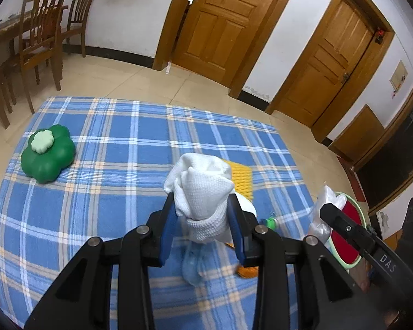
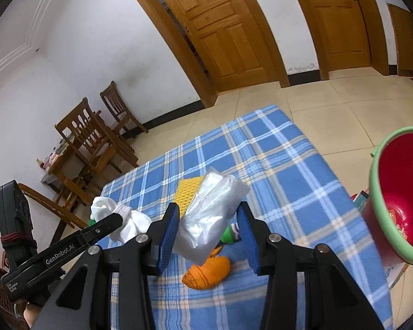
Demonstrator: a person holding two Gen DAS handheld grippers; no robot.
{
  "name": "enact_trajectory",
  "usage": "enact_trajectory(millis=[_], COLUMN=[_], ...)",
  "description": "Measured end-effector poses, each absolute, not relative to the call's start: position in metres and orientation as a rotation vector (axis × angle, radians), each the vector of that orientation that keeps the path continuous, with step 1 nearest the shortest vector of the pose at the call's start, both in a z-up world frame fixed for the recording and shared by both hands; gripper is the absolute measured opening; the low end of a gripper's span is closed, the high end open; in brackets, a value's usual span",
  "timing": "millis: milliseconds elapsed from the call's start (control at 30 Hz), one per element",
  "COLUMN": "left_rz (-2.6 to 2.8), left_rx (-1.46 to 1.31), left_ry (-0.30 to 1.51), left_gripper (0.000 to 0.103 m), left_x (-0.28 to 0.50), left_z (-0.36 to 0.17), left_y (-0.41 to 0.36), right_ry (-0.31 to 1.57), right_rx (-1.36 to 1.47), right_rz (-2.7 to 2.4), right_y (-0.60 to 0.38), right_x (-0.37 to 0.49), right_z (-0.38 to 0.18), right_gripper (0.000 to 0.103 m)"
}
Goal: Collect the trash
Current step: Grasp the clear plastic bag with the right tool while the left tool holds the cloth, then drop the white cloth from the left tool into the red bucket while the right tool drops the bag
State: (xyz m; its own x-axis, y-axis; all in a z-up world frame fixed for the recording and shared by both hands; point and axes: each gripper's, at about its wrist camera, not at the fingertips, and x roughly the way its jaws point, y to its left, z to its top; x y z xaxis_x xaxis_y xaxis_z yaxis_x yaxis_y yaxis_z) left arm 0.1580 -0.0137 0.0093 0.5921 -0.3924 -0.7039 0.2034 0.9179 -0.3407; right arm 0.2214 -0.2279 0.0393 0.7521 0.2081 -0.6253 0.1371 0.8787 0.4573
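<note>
Your left gripper [image 1: 203, 211] is clamped on a bunched white waffle-weave cloth [image 1: 203, 184], its blue pads pressing both sides of the wad, which stands up past the fingertips, clear of the blue plaid tablecloth [image 1: 110, 165]. Your right gripper [image 2: 206, 220] has a crumpled clear plastic bag [image 2: 212, 211] between its fingers; the left pad touches the bag, but the right pad seems to stand a little off it, so judge that grip as light.

Both pieces look lifted, so the step in hand is the carry to the bin. The red bucket with a pale green rim [image 2: 393, 192] sits off the table edge, to the right of your right gripper and slightly ahead of it, its mouth tilted toward you.

Next, swing the right gripper rightward until the bag hangs over the bucket's mouth, then let go. Bring the left gripper across after it; it has farther to travel.

Under and just ahead of the right fingers lie an orange knitted piece [image 2: 206, 272], a yellow mesh mat [image 2: 188, 192] and a small green object [image 2: 230, 233].
</note>
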Motion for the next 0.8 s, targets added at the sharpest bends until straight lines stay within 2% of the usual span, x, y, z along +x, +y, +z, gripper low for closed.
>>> enact_trajectory(millis=[800], left_rz=[-0.585], left_rx=[-0.1], left_ry=[0.885], left_gripper=[0.036], left_x=[0.103], left_z=[0.042], left_y=[-0.139], right_ry=[0.591], right_rx=[0.641], right_rz=[-0.174], right_y=[-0.35], right_x=[0.12], right_z=[0.056], right_gripper=[0.047])
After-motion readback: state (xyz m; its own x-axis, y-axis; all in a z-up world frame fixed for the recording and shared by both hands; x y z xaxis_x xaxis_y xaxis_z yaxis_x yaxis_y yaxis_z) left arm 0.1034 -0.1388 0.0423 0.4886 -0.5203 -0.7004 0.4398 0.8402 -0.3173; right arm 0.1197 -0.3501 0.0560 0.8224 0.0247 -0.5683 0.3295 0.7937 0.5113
